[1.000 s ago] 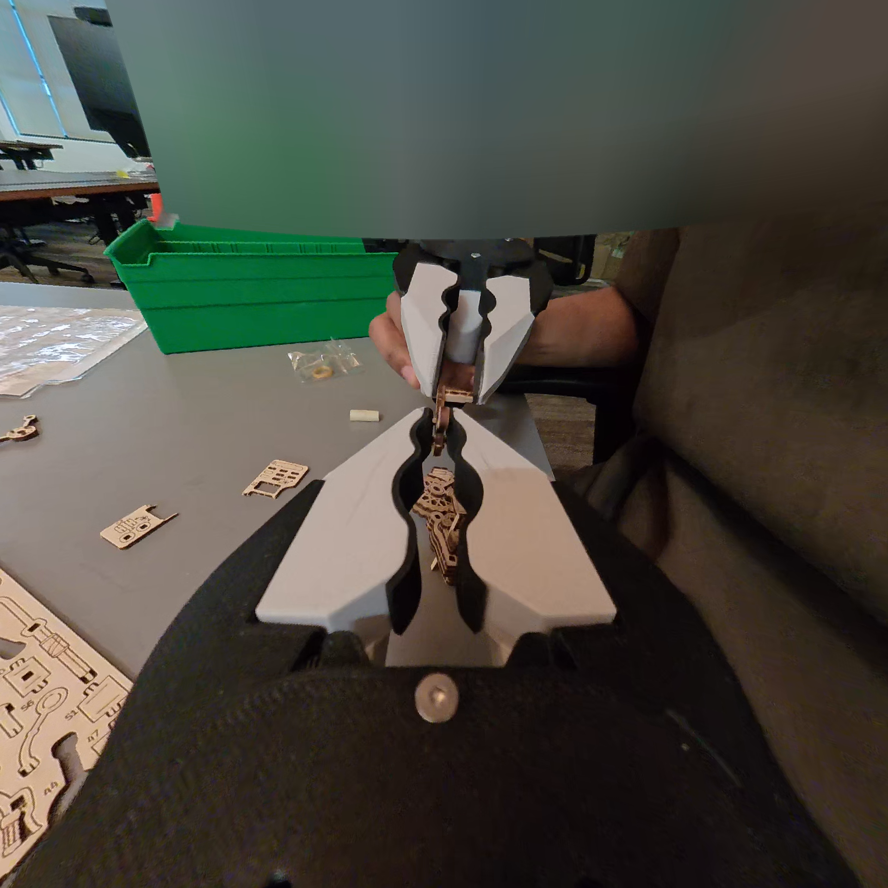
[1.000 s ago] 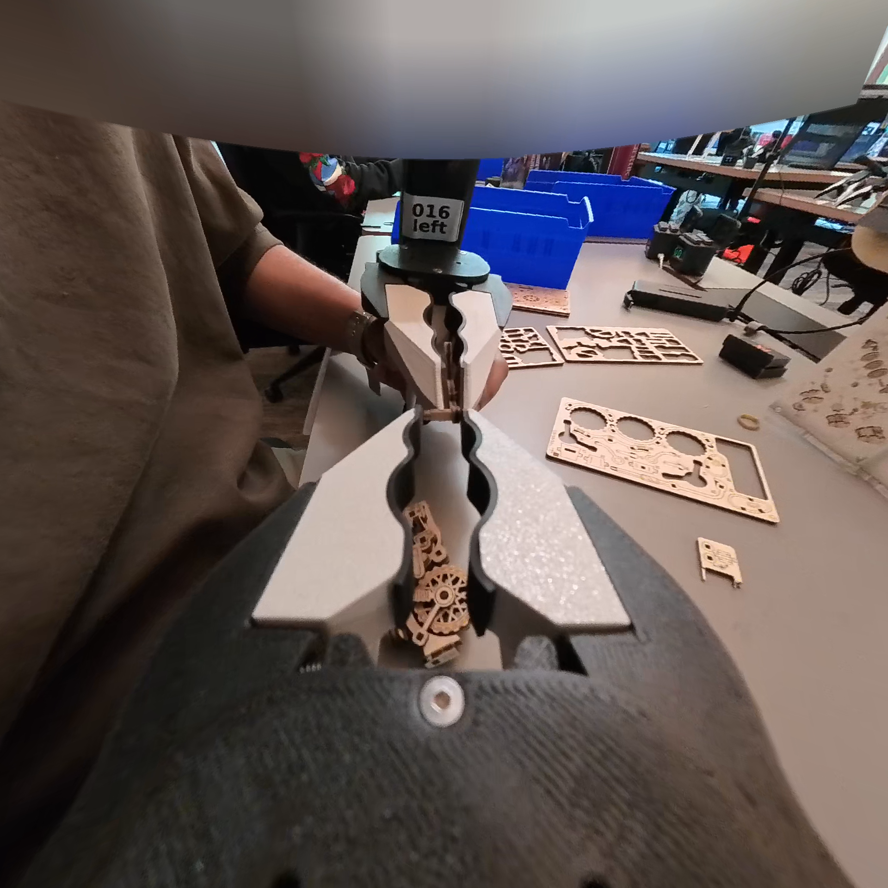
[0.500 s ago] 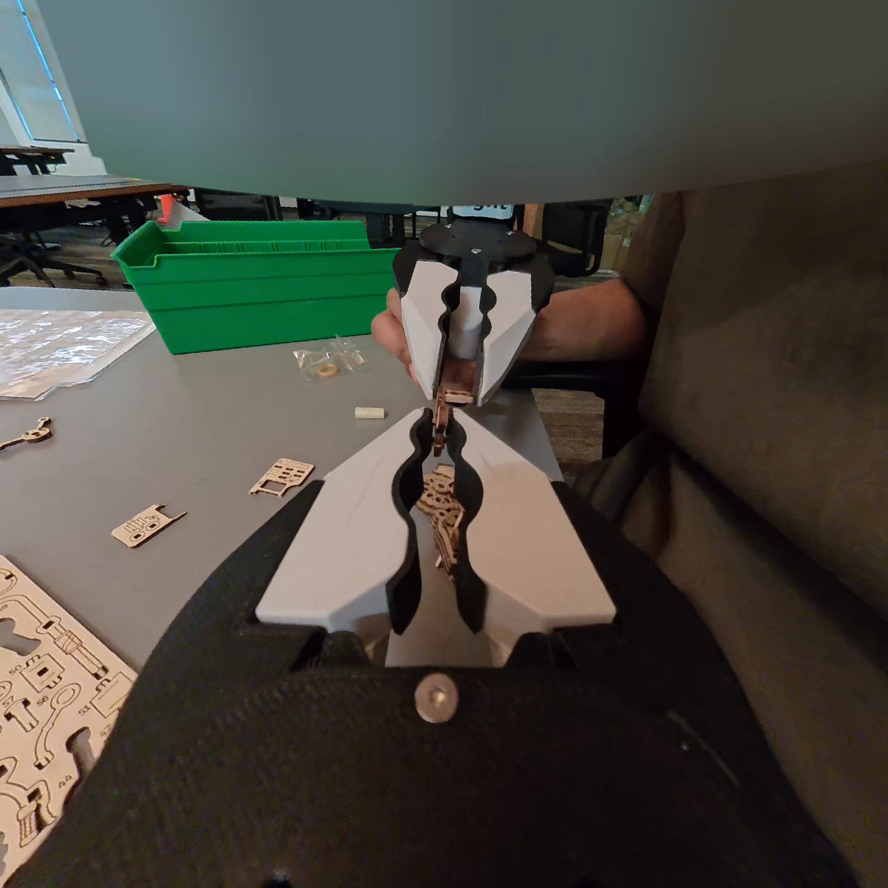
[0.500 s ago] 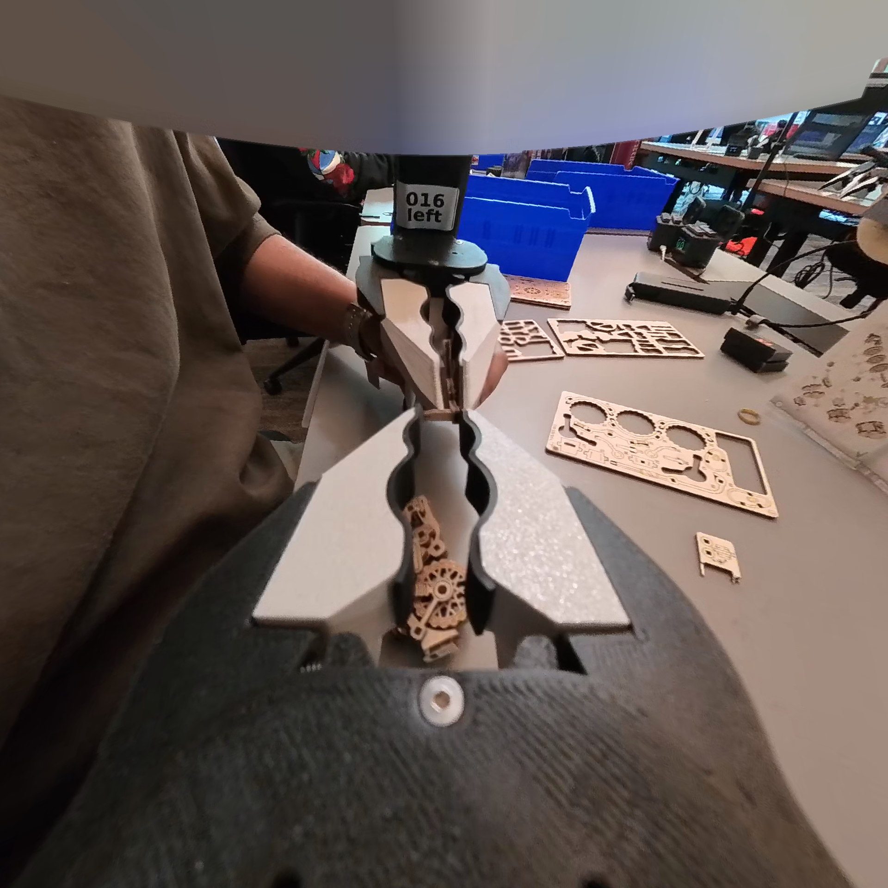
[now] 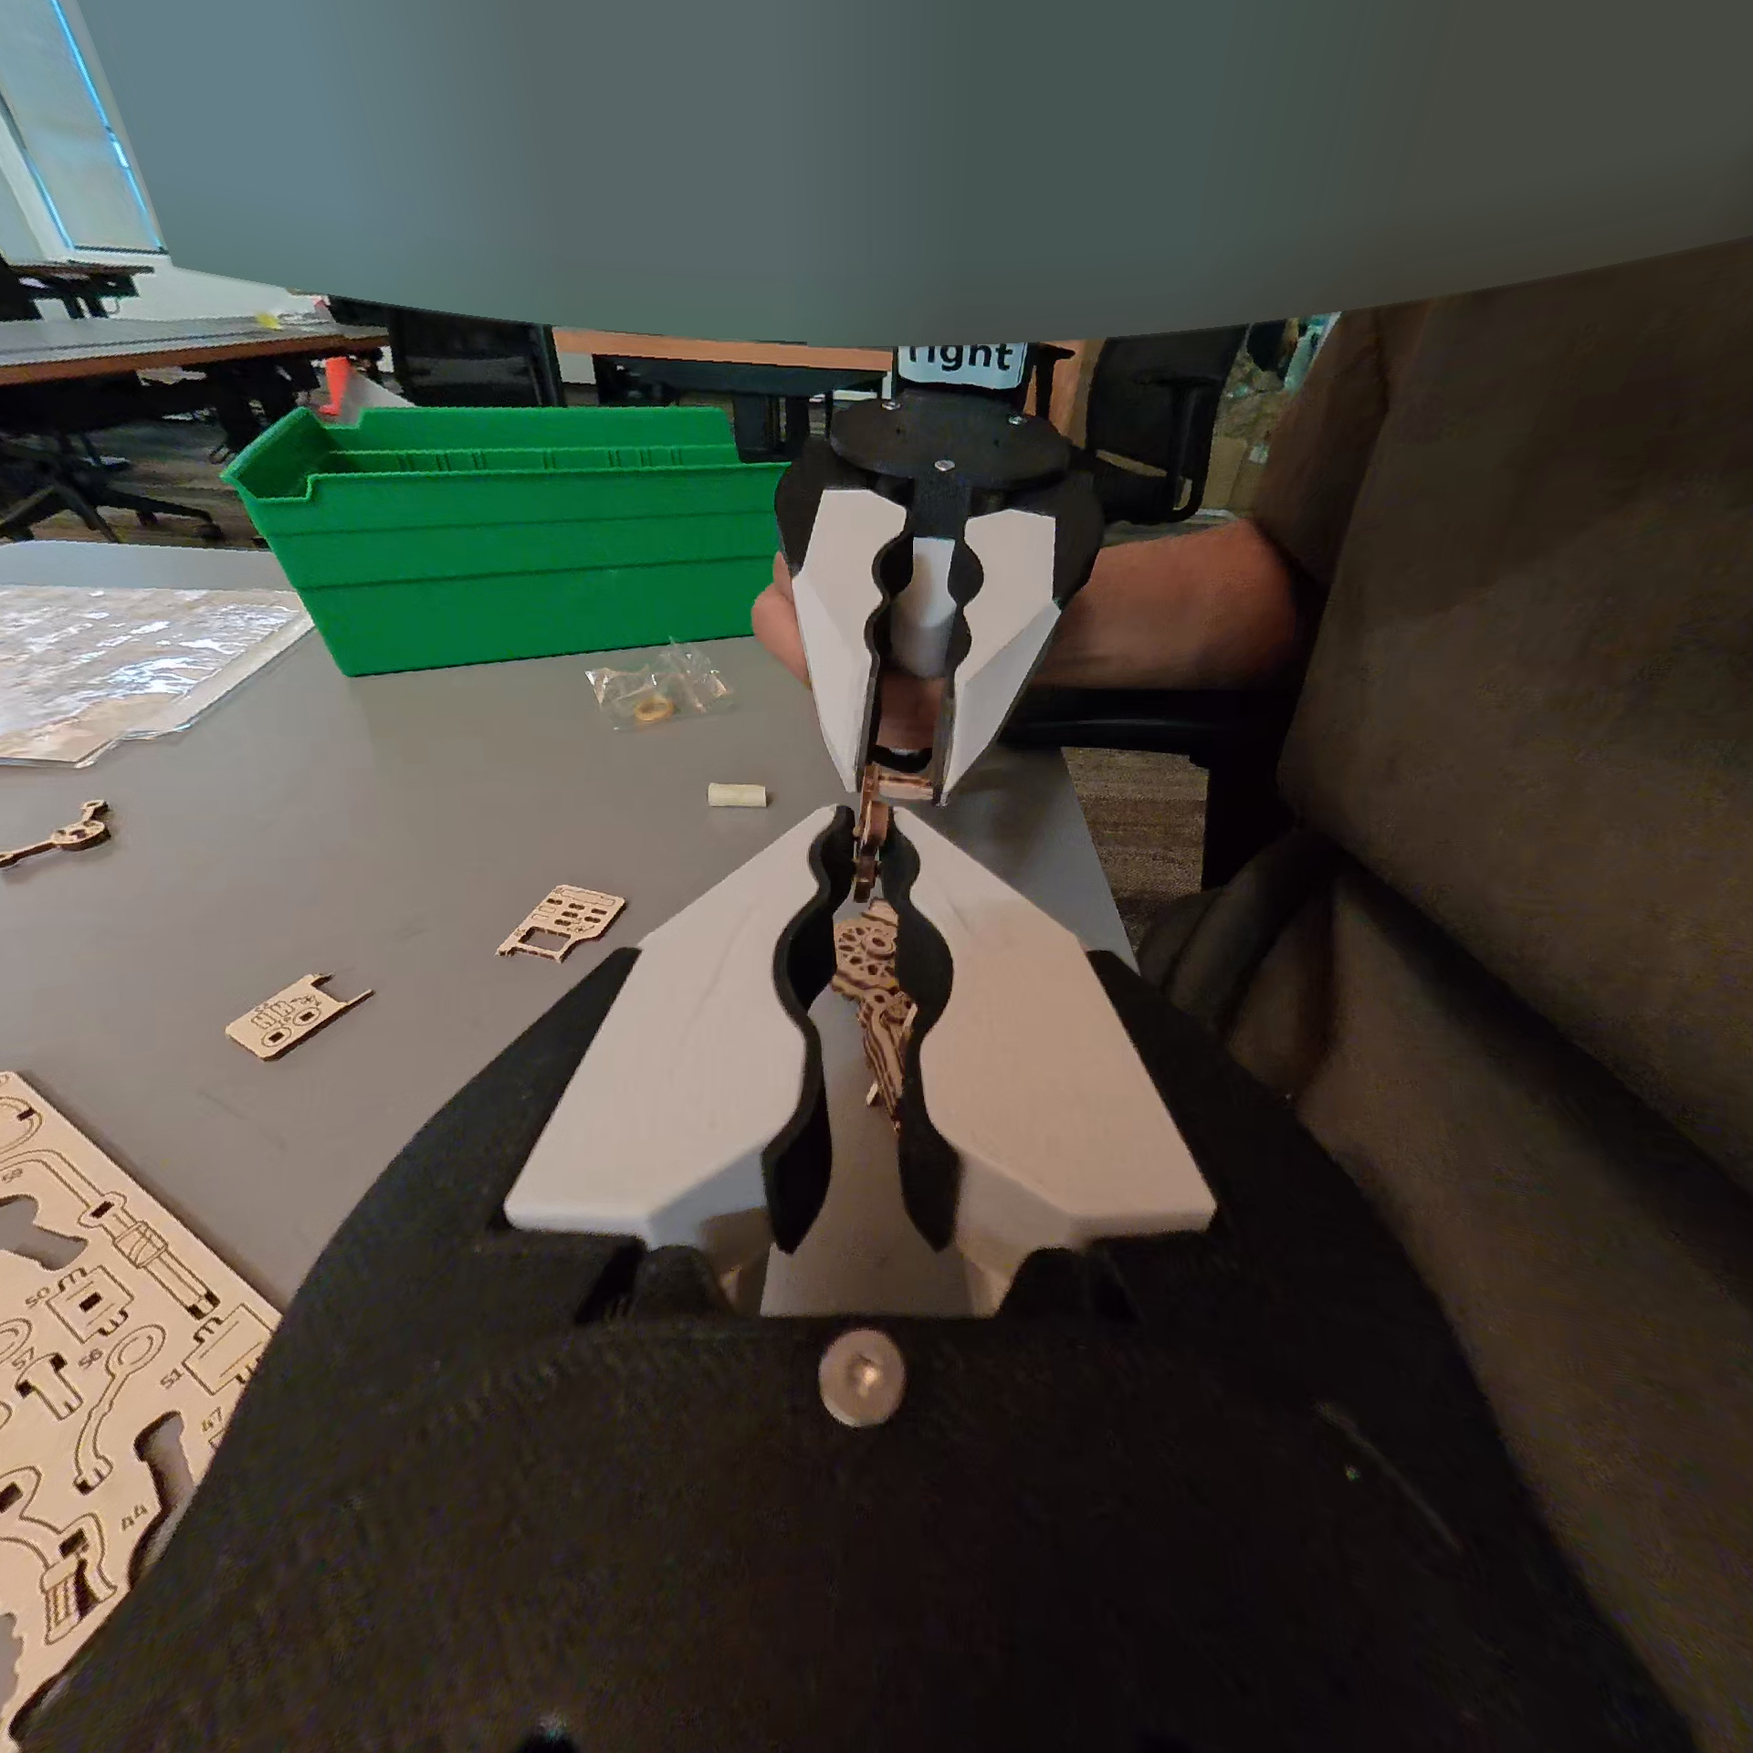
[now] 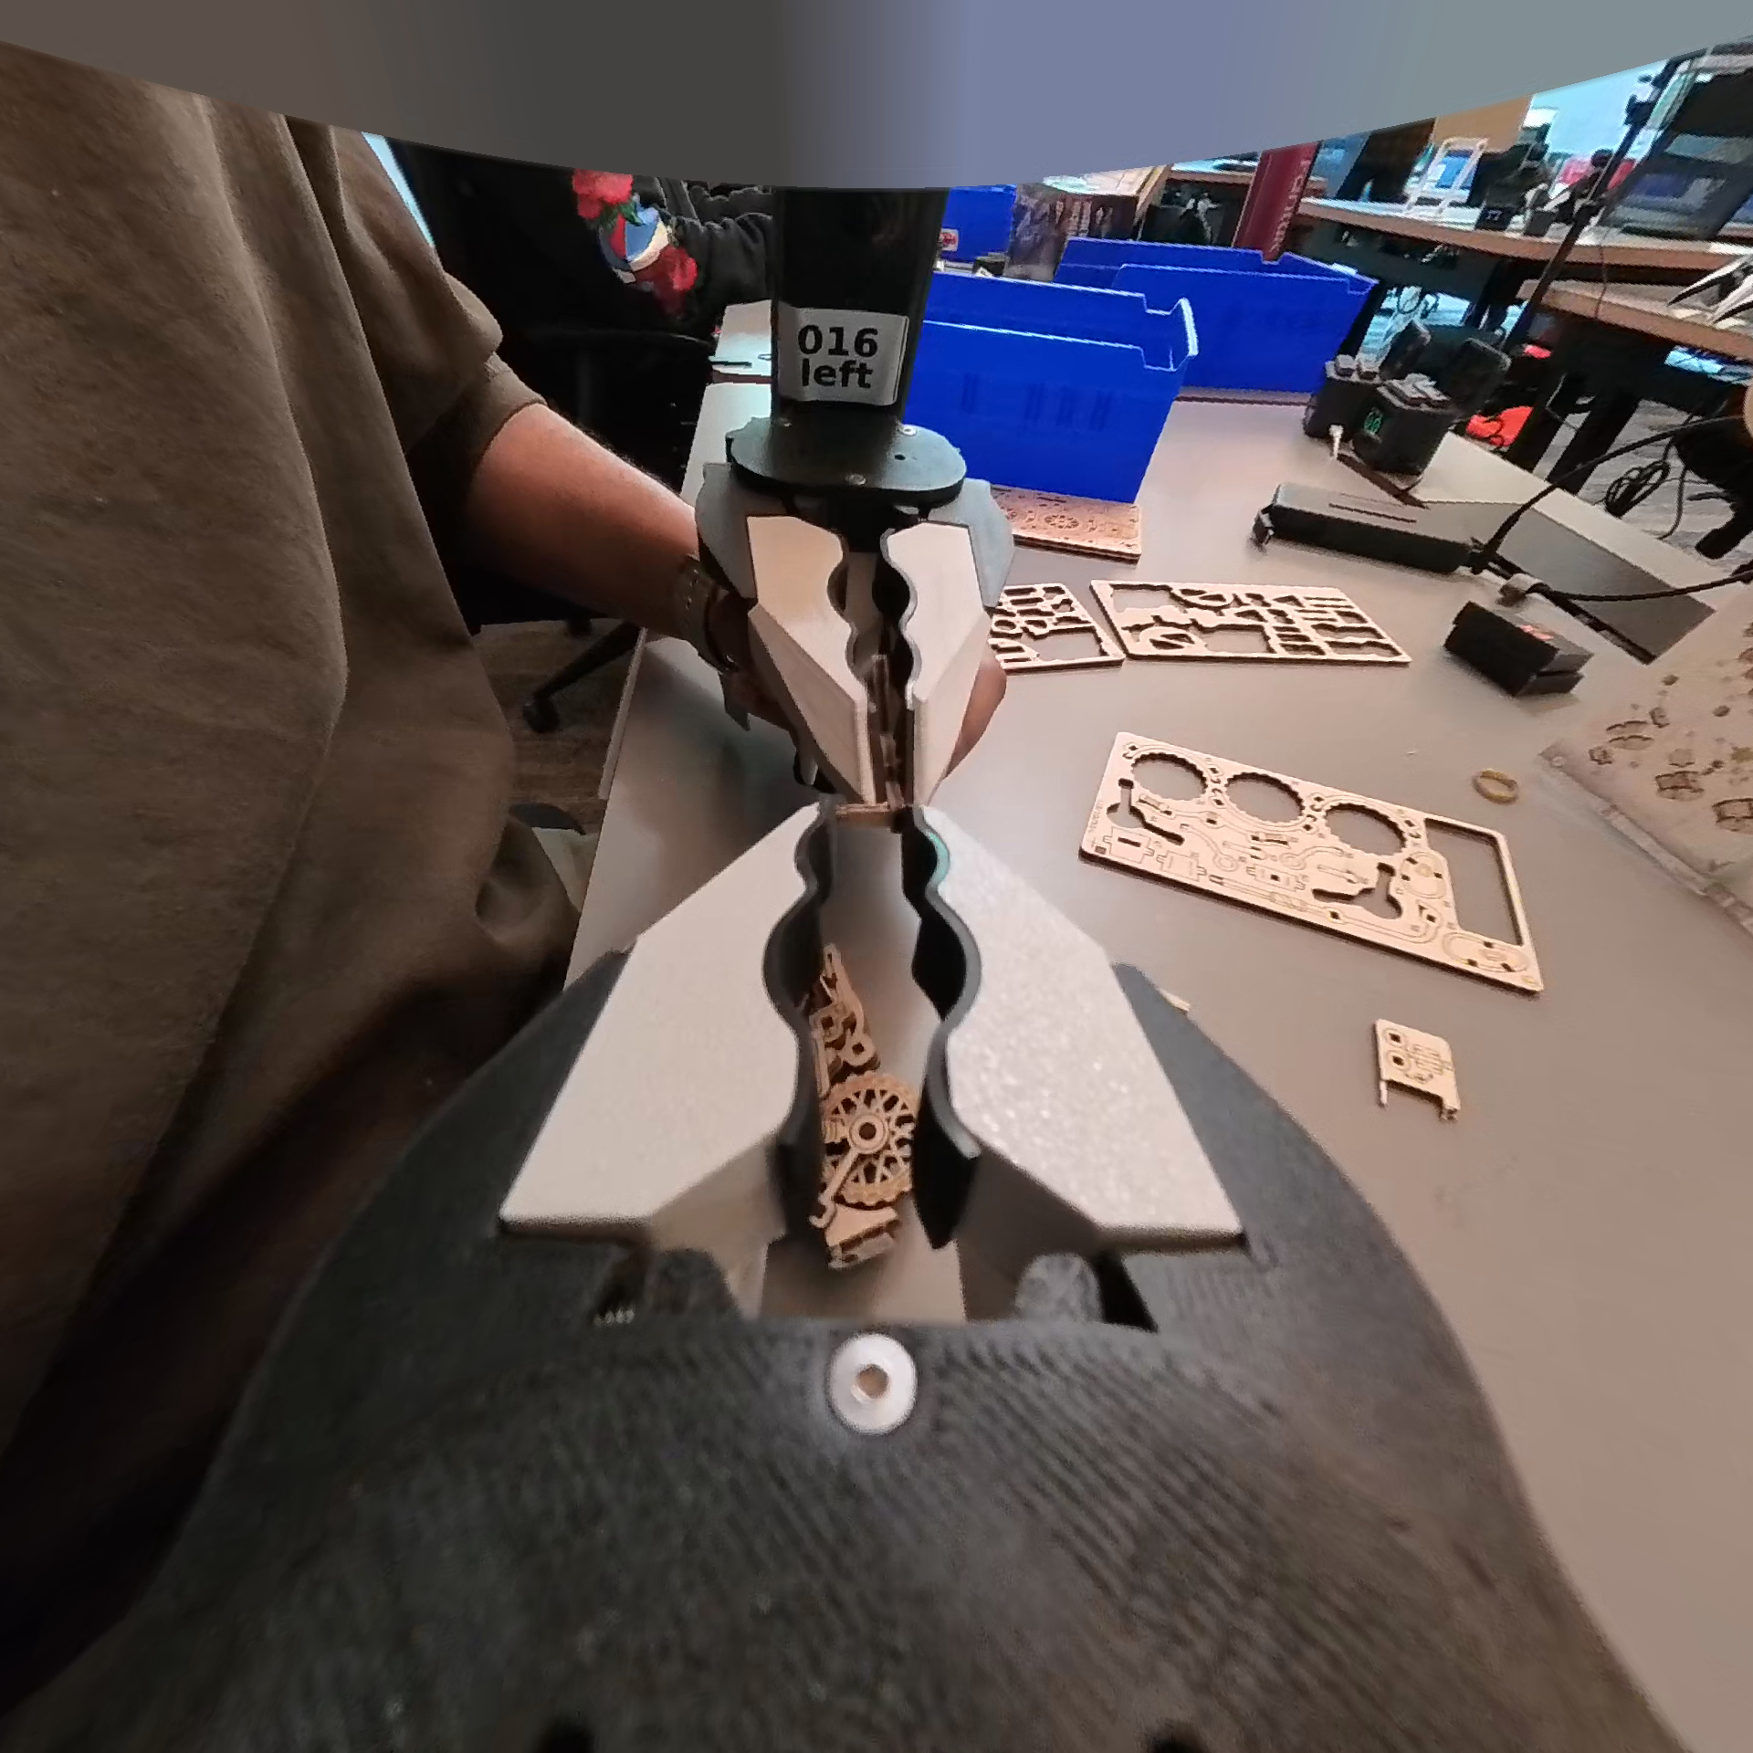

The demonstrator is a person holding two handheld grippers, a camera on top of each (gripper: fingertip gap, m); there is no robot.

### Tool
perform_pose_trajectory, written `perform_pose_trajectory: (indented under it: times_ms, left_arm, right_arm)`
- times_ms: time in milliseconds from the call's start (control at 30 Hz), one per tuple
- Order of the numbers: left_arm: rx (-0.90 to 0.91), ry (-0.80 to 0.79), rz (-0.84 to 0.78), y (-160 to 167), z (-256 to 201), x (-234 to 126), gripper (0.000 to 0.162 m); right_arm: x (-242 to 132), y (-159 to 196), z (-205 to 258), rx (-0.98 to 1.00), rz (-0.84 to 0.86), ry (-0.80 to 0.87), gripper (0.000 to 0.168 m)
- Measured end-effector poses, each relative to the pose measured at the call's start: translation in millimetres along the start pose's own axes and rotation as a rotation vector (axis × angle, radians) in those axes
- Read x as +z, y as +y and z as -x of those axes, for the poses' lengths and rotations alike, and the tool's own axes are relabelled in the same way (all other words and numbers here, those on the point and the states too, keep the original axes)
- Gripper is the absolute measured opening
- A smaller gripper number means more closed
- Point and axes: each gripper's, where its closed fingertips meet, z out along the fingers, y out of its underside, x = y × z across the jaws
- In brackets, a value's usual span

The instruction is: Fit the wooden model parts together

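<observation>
Tongs meet tip to tip above the near edge of the grey surface (image 5: 398, 854). Left tongs (image 5: 868, 835) are clamped on an upright strip of wood, the gear assembly (image 5: 877, 987), which runs back between their fingers. Right tongs (image 6: 868, 813) are pinched on a small flat piece (image 6: 865, 811), held crosswise and touching the front end of that assembly. From the right wrist view the assembly appears below the tongs, with a spoked gear wheel (image 6: 868, 1134) already fixed to it, so some joining is plainly done. Whether the small piece is seated in its slot or only pressed against the edge I cannot tell; the joint is too small. Much seems left: loose cut parts (image 5: 294, 1015) lie on the surface, and punched sheets (image 6: 1309, 854) hold more pieces. A green bin (image 5: 512, 560) stands farther back.
</observation>
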Motion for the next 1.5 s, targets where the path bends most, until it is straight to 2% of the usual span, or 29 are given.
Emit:
perform_pose_trajectory:
  times_ms: [233,367,500,633,733,900,1167,1500]
  left_arm:
    - [-0.015,0.007,-0.005,0.0,0.3,-0.3,0.0]
    - [-0.059,0.002,-0.041,-6.6,5.9,-3.6,0.001]
    - [-0.124,-0.003,-0.101,-14.0,10.7,-7.3,0.001]
    - [-0.219,0.014,-0.196,-25.4,16.5,-14.5,0.001]
    - [-0.257,0.043,-0.247,-31.6,15.0,-17.0,0.001]
    - [-0.195,0.03,-0.211,-26.1,12.1,-13.4,0.001]
    - [-0.2,0.06,-0.224,-27.8,5.5,-11.4,0.001]
    - [-0.408,0.121,-0.345,-40.9,9.2,-15.1,0.001]
  right_arm:
    - [0.5,-0.7,-0.5,0.034,0.002,-0.02,0.014]
    - [1.5,-9.4,-5.7,0.039,-0.084,0.028,0.014]
    - [-9.1,-19.3,-19.3,0.042,-0.187,0.12,0.032]
    - [-18.8,-30.4,-27.9,0.153,-0.283,0.108,0.037]
    - [-15.6,-32.6,-23.4,0.152,-0.295,0.097,0.038]
    - [-2.6,-31.8,-4.8,0.055,-0.268,0.078,0.035]
    - [-2.5,-32.1,-5.0,0.062,-0.271,0.087,0.031]
    - [-1.8,-29.9,-8.1,0.082,-0.269,0.093,0.028]
